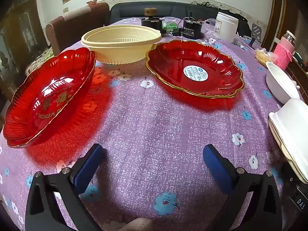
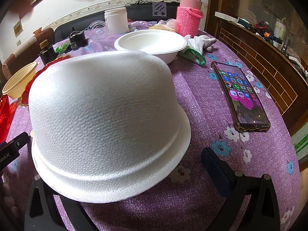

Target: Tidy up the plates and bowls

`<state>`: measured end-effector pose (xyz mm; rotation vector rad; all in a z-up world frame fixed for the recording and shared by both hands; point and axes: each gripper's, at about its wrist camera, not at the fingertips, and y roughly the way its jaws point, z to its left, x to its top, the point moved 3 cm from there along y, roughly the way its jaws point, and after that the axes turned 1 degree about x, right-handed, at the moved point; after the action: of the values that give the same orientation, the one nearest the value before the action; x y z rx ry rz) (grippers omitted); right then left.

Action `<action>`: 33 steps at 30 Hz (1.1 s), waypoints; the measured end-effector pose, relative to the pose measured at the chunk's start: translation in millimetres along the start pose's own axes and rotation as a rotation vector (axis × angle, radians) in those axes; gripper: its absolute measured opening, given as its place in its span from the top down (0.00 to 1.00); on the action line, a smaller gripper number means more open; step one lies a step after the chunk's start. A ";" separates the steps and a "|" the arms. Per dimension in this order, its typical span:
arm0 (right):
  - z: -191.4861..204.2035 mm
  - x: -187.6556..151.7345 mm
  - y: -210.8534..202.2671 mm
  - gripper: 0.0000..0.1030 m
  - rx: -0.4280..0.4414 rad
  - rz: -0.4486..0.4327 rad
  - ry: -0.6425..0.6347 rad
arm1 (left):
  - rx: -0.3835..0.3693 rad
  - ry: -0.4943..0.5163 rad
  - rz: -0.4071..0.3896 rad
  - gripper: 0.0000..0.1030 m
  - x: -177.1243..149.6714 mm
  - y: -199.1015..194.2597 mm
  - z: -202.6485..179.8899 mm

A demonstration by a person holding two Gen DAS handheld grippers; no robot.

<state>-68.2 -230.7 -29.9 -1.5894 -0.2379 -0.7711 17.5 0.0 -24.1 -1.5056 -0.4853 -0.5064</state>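
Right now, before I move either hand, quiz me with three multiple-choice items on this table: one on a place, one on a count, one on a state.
1. Where does the phone lie?
A. right of the upturned white bowl
B. inside the cream bowl
C. on a red plate

2. How many red plates show in the left wrist view?
A. one
B. two
C. four

3. How does the near white bowl sit?
A. upright and full
B. on its side
C. upside down

Answers:
1 A: it lies flat on the cloth to that bowl's right.
2 B: the plain one on the left, the stickered one on the right.
3 C: its rim is on the cloth, its base on top.
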 end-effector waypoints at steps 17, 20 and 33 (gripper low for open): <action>0.3 -0.3 -0.1 0.01 0.004 0.000 0.003 | 0.006 0.004 0.002 0.00 0.0 0.0 0.1; 0.3 -0.4 -0.3 0.01 0.004 0.000 0.003 | 0.006 0.004 0.002 0.00 -0.1 -0.1 0.1; 1.3 -0.9 -2.0 0.01 0.003 -0.001 0.002 | 0.006 0.004 0.002 0.00 -0.1 -0.1 0.1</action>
<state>-69.6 -228.9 -28.8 -1.5853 -0.2382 -0.7732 17.4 0.1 -24.1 -1.4990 -0.4814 -0.5064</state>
